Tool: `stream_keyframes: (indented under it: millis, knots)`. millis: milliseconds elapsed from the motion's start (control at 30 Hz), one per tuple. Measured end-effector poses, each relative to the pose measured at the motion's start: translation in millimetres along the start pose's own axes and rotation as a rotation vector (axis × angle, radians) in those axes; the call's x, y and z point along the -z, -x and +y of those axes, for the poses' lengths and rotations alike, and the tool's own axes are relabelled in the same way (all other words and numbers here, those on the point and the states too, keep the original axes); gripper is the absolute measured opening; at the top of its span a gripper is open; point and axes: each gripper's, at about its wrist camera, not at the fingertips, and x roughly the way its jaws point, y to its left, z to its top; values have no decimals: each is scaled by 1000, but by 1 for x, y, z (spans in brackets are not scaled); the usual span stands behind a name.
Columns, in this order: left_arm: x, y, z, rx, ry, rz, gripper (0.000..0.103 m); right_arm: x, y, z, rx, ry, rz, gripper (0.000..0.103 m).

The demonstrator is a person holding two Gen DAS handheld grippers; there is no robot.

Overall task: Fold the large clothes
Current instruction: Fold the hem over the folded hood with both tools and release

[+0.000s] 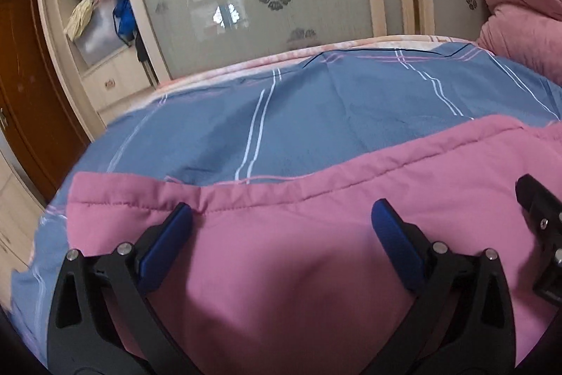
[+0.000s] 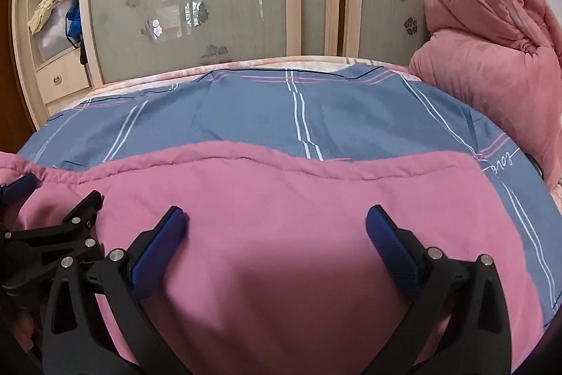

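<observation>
We hover both grippers over garment point(image 1: 298, 252) – left point(image 1: 281, 217) and right point(image 2: 275, 218) spread wide, gripping nothing; stitched hem point(image 2: 281, 164) runs left-right, just ahead, mid-frame – left closer.

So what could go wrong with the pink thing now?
Both the left gripper and right gripper are open above the pink garment, so closing could pinch only the top layer. The two grippers sit close together and might bump. Pulling could also drag the blue striped sheet into wrinkles.
</observation>
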Motion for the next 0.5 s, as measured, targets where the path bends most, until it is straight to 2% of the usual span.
stream_keyframes:
  millis: [100,200,267,333,367,400,467,500]
  knots:
    - [4,-3,-5,-25,-3,-16,101,1,-8,3,21,15,29,102]
    - [-1,-2,2,22,25,-5,101,-4,-6,-6,-24,-21,53,102]
    - [-9,12,14,56,38,-11,101,-11,7,-22,-69,-76,34,102]
    - [-18,46,38,-15,68,-101,101,-22,43,-50,-21,-134,-102,102]
    - [-21,68,57,-47,93,-165,101,-27,57,-62,13,-130,-151,102]
    - [-21,80,70,-64,109,-193,101,-29,65,-72,54,-112,-166,102]
    - [-16,90,90,-86,120,-218,101,-30,63,-85,113,-77,-128,102]
    - [-9,79,96,-102,105,-185,101,-26,52,-95,155,-57,-71,102]
